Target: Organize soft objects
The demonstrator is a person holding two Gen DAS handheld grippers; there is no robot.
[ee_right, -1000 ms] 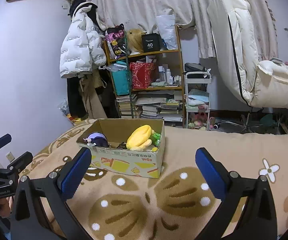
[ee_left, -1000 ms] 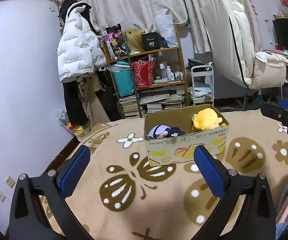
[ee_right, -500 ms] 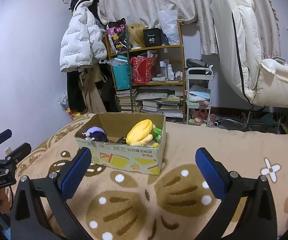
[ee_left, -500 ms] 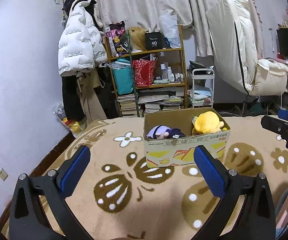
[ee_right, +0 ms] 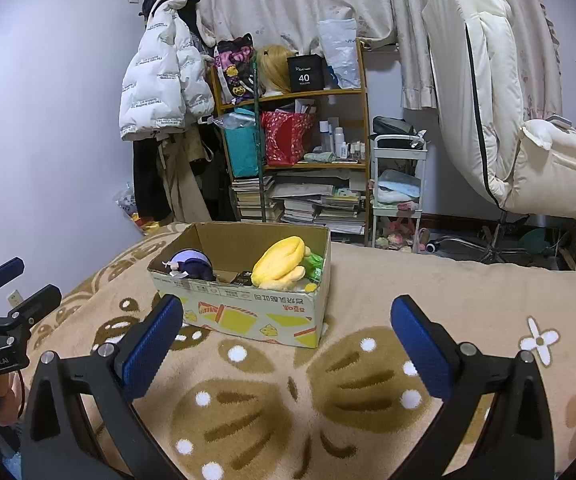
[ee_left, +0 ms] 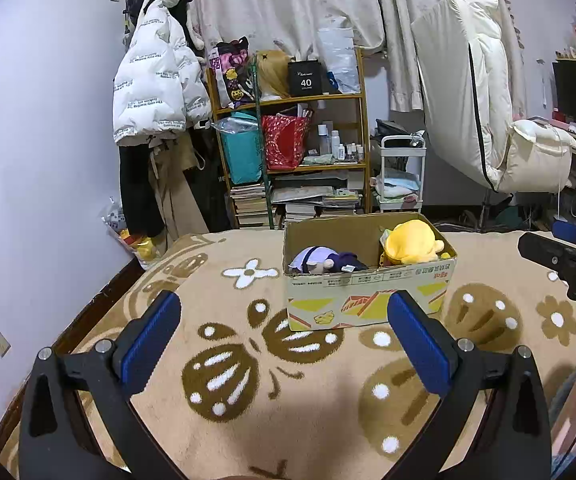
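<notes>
A cardboard box stands on a tan flowered blanket. Inside lie a yellow plush, a purple plush doll and, in the right wrist view, a green soft item. The box, yellow plush and purple doll also show in the right wrist view. My left gripper is open and empty, short of the box. My right gripper is open and empty, also short of the box.
The blanket's left edge drops to a dark floor. Behind it stand a cluttered shelf, a white trolley, a hanging white jacket and a cream chair. The other gripper shows at the edge of each view.
Both grippers have drifted slightly back and up, so the box sits a little farther off. Both stay open and empty. The box and plush toys have not moved.
</notes>
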